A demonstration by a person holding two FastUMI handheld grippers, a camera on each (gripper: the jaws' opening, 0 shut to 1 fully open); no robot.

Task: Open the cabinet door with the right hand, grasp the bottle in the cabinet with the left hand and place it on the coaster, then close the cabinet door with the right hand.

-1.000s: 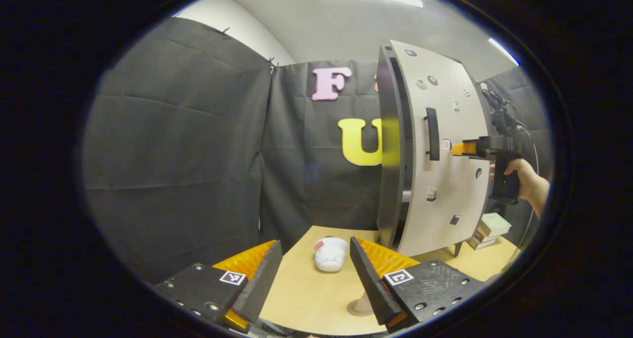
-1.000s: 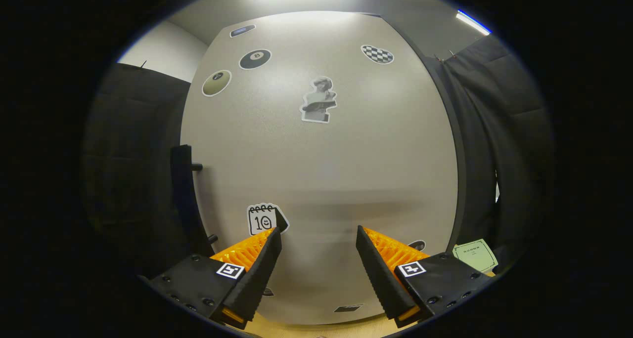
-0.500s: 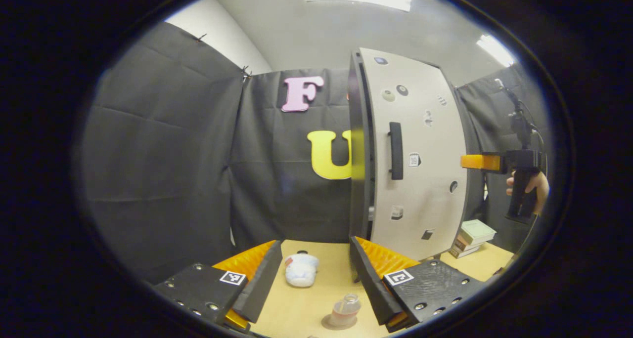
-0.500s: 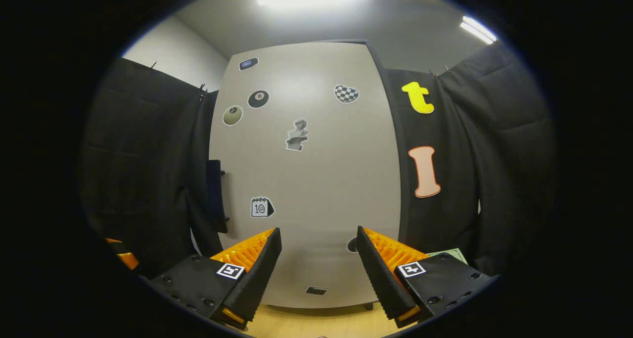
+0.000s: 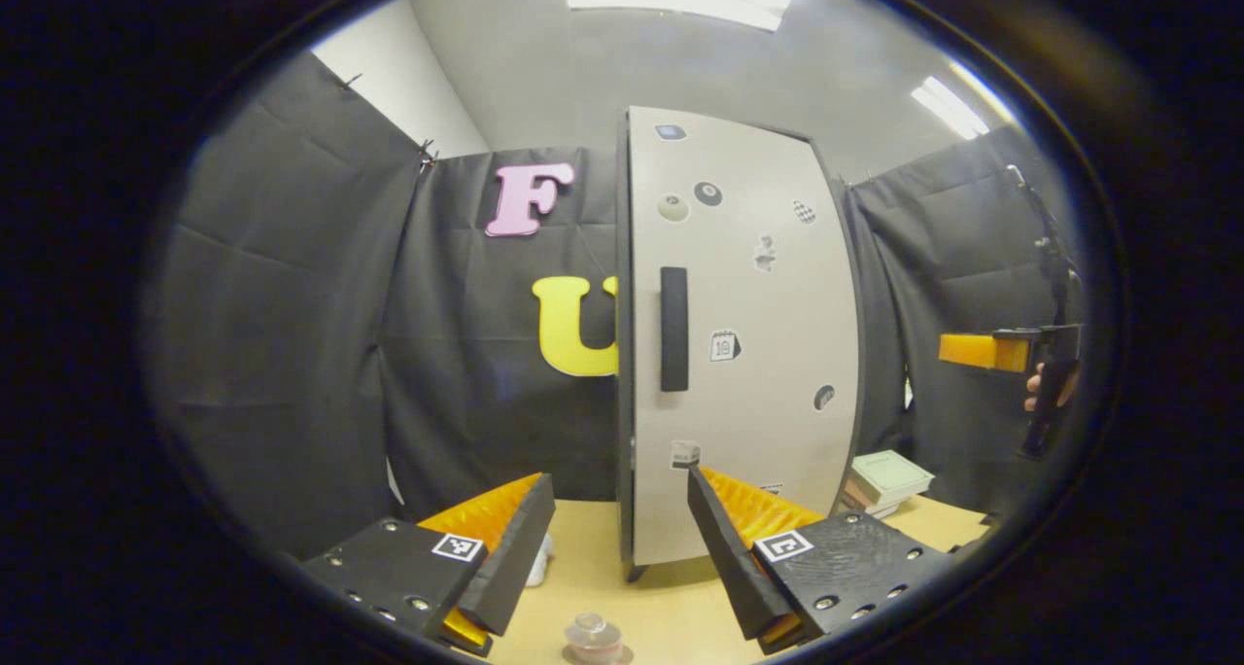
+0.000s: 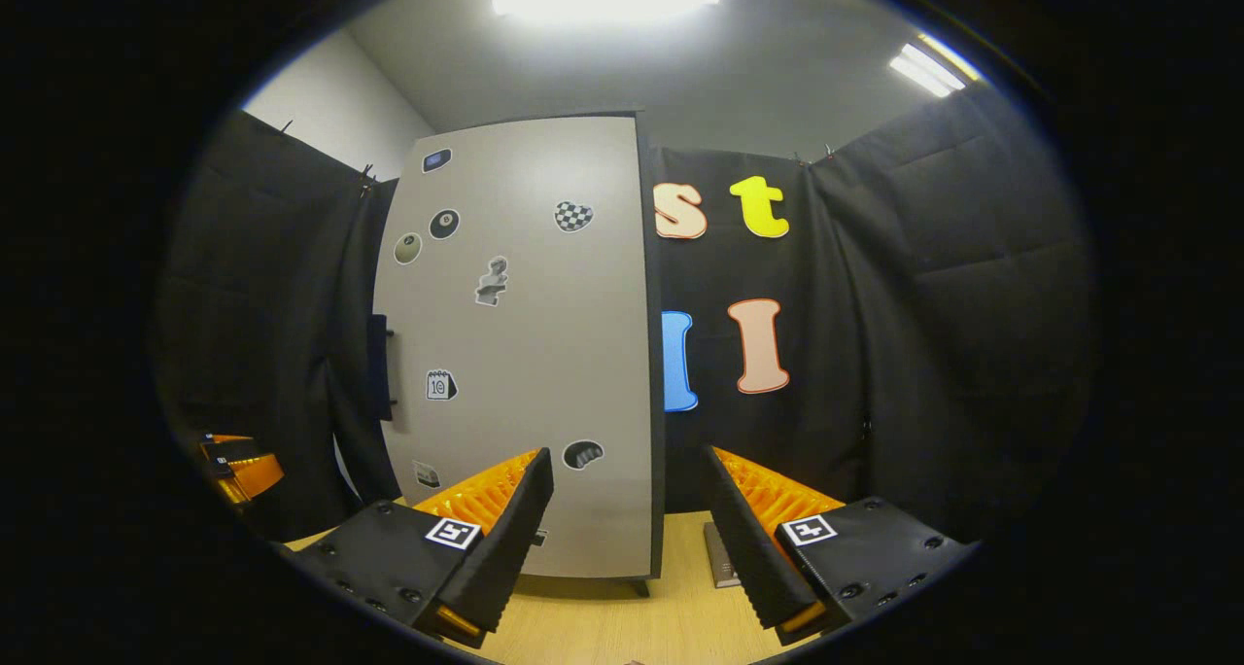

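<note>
The tall grey cabinet [image 5: 768, 393] stands on the wooden table with its stickered door [image 6: 525, 344] flat against the body and a dark vertical handle [image 5: 673, 328] near its left edge. A small clear bottle [image 5: 594, 636] stands upright on a round coaster [image 5: 622, 655] at the bottom of the left gripper view, below my left gripper [image 5: 617, 485], which is open and holds nothing. My right gripper [image 6: 627, 461] is open too and hangs well back from the door. It also appears in the left gripper view as the right gripper [image 5: 972, 350], held by a hand [image 5: 1045, 385].
A white soft object [image 5: 537, 560] lies on the table [image 5: 671, 607], half hidden behind my left finger. A stack of books [image 5: 880, 477] sits to the right of the cabinet, and a book [image 6: 719, 553] lies by its foot. Black cloth walls surround the booth.
The door swung from ajar to flat against the cabinet. My right gripper drew back from it to the right. My left gripper pulled back, bringing the bottle on its coaster into view.
</note>
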